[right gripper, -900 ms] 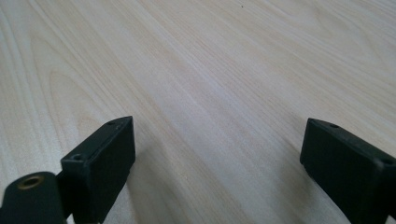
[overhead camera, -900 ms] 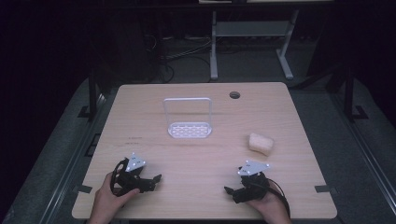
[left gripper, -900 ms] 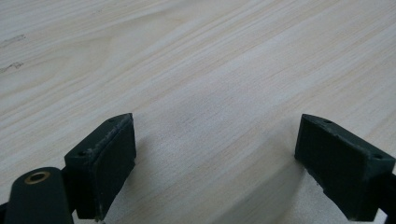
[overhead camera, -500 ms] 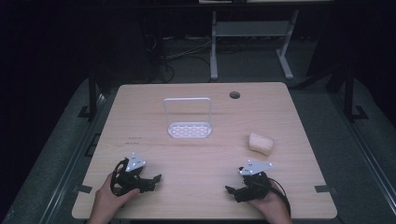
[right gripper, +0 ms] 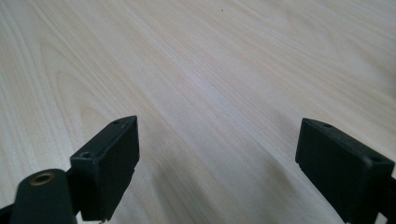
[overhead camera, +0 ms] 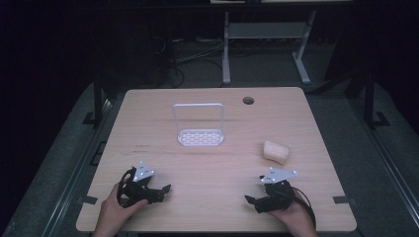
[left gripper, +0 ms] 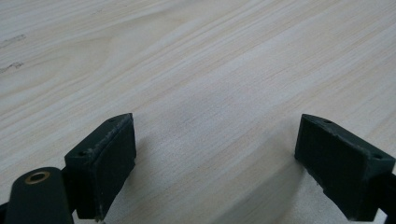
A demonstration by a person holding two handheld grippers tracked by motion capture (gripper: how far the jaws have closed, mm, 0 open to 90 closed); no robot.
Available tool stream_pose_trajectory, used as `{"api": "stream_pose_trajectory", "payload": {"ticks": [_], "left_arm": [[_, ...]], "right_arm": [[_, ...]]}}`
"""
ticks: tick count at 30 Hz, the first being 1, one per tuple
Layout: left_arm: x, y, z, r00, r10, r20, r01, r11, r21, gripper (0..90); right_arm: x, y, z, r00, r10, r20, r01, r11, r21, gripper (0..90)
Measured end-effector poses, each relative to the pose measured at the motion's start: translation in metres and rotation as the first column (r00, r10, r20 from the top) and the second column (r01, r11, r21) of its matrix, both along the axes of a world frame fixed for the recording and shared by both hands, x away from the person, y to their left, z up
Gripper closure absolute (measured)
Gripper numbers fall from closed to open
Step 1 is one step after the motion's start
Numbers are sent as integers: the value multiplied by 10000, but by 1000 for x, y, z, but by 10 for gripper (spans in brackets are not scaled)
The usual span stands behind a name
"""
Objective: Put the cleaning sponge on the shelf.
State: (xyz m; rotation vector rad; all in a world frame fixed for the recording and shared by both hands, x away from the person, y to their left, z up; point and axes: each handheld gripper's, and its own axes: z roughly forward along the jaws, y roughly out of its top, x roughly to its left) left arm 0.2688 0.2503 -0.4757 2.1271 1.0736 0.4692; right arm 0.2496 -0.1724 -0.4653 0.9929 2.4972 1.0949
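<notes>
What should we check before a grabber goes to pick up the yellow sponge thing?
1. Right gripper jaws open, nothing between them: ok.
2. Left gripper jaws open, nothing between them: ok.
3. Sponge lies free on the table, with bare wood around it: ok.
4. Bare table between the right gripper and the sponge: ok.
5. White rack stands upright, apart from the sponge: ok.
6. How soft the sponge is: cannot tell.

Both forearms point(overhead camera: 106, 224) are cut off below.
</notes>
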Motion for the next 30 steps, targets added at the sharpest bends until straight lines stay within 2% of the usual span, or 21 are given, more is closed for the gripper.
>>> {"api": "stream_pose_trajectory", "payload": {"ticks": [5, 22, 30], "left_arm": [[0, 0, 0, 10000, 0, 3, 0, 10000, 6, 118], [0, 0, 0, 10000, 2, 4, -2, 10000, 6, 118], [0, 0, 0, 10000, -2, 2, 2, 10000, 16, 118]], "right_arm": [[0, -5, 5, 10000, -29, -26, 29, 10000, 47, 136], [10, -36, 31, 9989, -304, 364, 310, 9994, -154, 139], [16, -44, 35, 9975, -420, 564, 428, 9990, -136, 139]]}}
